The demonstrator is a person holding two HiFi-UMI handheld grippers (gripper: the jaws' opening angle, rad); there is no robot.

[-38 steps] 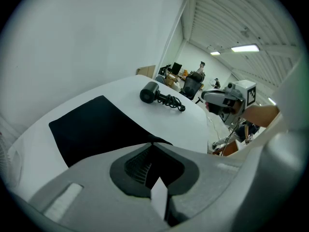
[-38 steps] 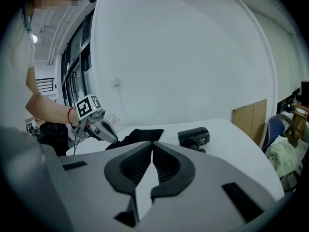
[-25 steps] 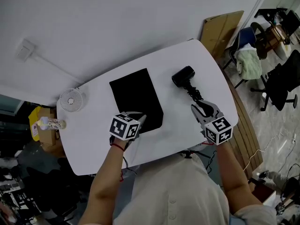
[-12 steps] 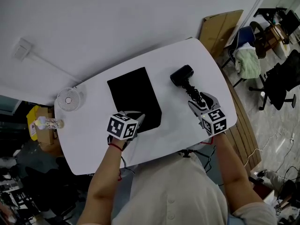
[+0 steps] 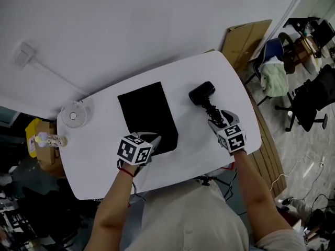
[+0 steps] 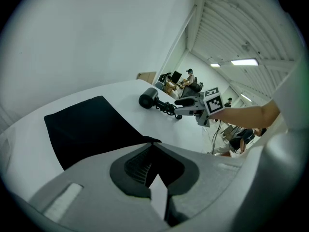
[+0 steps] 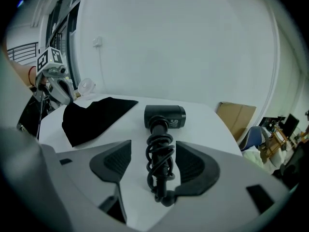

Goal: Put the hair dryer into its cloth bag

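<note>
A black hair dryer lies on the white table, its handle wrapped in its coiled cord and pointing toward me. My right gripper straddles that handle; its jaws are opening, with the cord between the pads and touching neither. In the right gripper view the dryer's head lies just beyond my right gripper. The flat black cloth bag lies left of the dryer. My left gripper is shut on the bag's near edge.
A small white desk fan stands at the table's far left, with a small bottle on a box beyond the edge. Cardboard leans by the wall, and office chairs stand to the right.
My right gripper has sunk and moved forward over the dryer's handle, and its jaws have spread wide around the cord. The left gripper has stayed on the bag's edge.
</note>
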